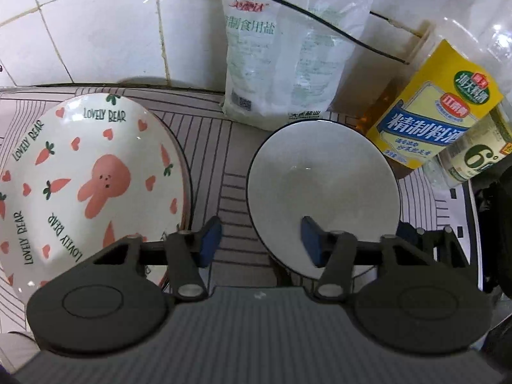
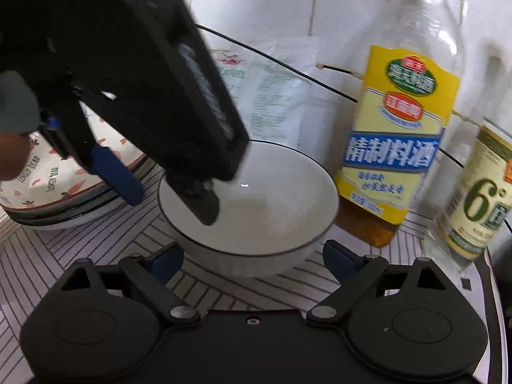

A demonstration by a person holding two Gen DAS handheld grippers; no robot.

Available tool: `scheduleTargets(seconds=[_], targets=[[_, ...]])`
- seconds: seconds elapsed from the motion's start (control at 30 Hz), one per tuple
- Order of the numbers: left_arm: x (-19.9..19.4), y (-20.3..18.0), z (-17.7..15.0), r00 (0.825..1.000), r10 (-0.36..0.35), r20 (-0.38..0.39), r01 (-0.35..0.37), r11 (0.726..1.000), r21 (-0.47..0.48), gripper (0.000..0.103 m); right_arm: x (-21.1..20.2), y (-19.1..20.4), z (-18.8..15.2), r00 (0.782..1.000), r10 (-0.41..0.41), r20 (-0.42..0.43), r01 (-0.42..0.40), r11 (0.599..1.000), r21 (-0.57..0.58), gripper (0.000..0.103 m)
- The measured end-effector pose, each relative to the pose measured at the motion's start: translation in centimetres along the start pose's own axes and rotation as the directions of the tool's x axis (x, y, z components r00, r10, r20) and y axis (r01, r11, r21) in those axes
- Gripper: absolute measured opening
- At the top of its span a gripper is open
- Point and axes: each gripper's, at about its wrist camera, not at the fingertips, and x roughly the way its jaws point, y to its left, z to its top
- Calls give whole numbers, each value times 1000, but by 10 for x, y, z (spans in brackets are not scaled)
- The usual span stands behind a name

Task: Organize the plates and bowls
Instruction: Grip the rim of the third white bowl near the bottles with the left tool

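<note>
A white bowl with a dark rim stands on the striped mat; it also shows in the right wrist view. A rabbit-and-carrot plate lies to its left, on top of a stack of dishes. My left gripper is open, its right finger over the bowl's near-left rim, its left finger by the plate's edge. It appears from the side in the right wrist view, over the bowl's left rim. My right gripper is open and empty, straddling the bowl's near side.
A salt bag leans on the tiled wall behind the bowl. A yellow-labelled cooking wine bottle and a vinegar bottle stand right of the bowl. A black cable runs along the wall.
</note>
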Motion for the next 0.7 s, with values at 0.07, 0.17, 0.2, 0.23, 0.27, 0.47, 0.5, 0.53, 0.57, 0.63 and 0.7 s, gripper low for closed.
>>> scheduleTargets(seconds=[0.07,0.17,0.2,0.23,0.27,0.47,0.5,0.53,0.57,0.63,0.7], targets=[[8,1,1,1000,5,-27,-6,1000,-16,28,5,-1,2,1000,17,-2,-17,1000,7,97],[16,4,0,999,-12,-43,9,999,-53,16,14,-2,5,999,39,-9,-39,999,21,97],[15,4,0,999,-14,-38,12,998,-55,14,17,-1,6,999,41,-14,-41,999,19,97],[15,3,-1,999,-5,-36,3,999,-51,14,18,1,7,999,31,-16,-31,999,14,97],[14,1,-1,999,6,-39,-7,999,-43,14,19,4,7,1000,23,-16,-23,1000,9,97],[-1,-3,-6,998,10,-59,-11,1000,-20,14,5,13,8,999,28,-19,-28,999,43,97],[-6,-4,-8,998,11,-60,-11,1000,-10,14,2,15,8,999,30,-17,-29,999,45,97],[-10,-4,-8,998,10,-59,-10,1000,-2,14,-3,17,8,999,32,-13,-31,998,50,97],[-15,-5,-9,998,8,-60,-8,1000,7,14,-9,19,8,999,32,-9,-32,998,57,97],[-28,-4,-14,998,3,-61,-1,1000,25,14,-20,21,9,999,33,-2,-33,997,73,97],[-40,-4,-18,998,-4,-62,6,999,34,14,-36,22,9,999,36,7,-36,995,91,97]])
